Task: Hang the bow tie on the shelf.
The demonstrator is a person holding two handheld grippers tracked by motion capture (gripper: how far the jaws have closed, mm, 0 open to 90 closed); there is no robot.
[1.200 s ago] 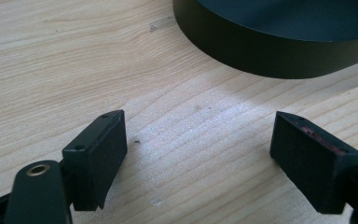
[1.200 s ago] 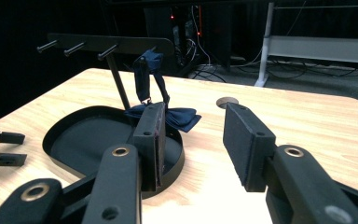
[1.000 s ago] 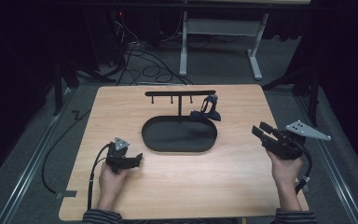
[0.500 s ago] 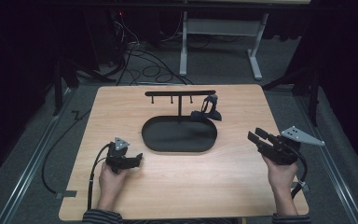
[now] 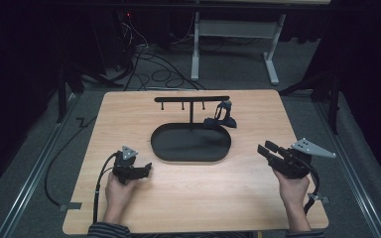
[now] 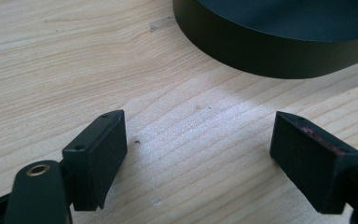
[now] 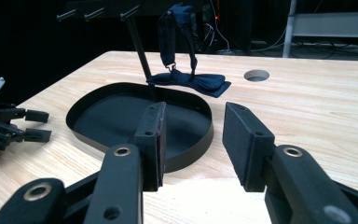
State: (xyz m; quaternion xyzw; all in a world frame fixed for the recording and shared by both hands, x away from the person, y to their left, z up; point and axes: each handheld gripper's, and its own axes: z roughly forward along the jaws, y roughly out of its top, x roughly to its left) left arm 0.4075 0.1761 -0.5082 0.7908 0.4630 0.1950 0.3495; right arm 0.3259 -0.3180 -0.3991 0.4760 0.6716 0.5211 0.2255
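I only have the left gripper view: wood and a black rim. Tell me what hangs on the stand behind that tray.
Observer: A dark blue bow tie hangs by its strap from the stand's right-hand end, its bow resting at the tray edge.
Operator: Give me the right gripper's state.
Observer: The right gripper is open with nothing between its fingers, aimed toward the tray and bow tie.
Operator: Report the other hooks.
Observer: Three short pegs under the stand crossbar are bare.
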